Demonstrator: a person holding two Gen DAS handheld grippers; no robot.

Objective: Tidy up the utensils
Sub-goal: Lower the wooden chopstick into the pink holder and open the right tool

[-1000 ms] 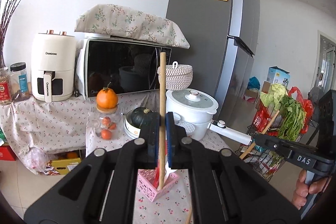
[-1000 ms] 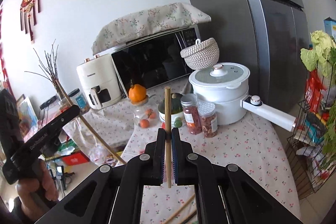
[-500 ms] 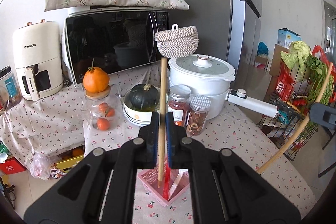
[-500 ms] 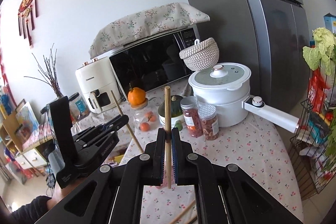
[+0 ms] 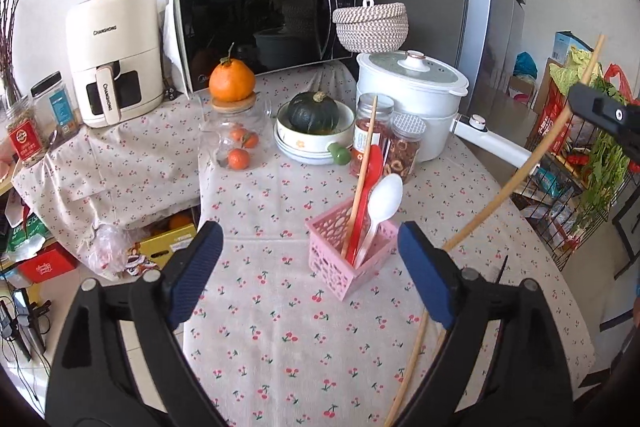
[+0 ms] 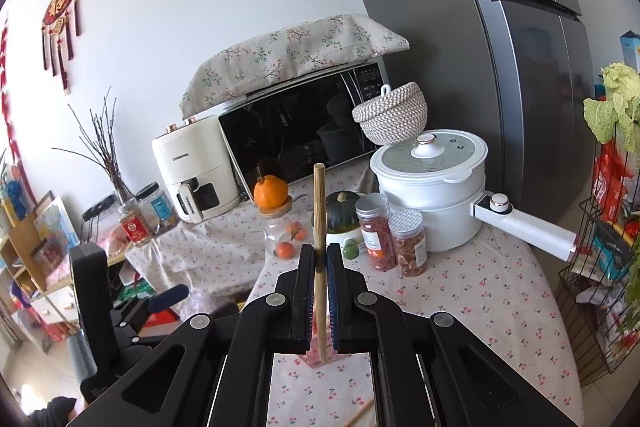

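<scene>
Upright, pale wooden chopstick (image 5: 362, 173) in pink perforated basket (image 5: 334, 267)

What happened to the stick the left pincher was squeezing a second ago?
The left gripper let it go: its jaws are opening with nothing between them, and the chopstick now stands in the pink basket with the red spoon and white spoon. The view tipped down toward the table. The right gripper stayed shut on its own chopstick.
</scene>
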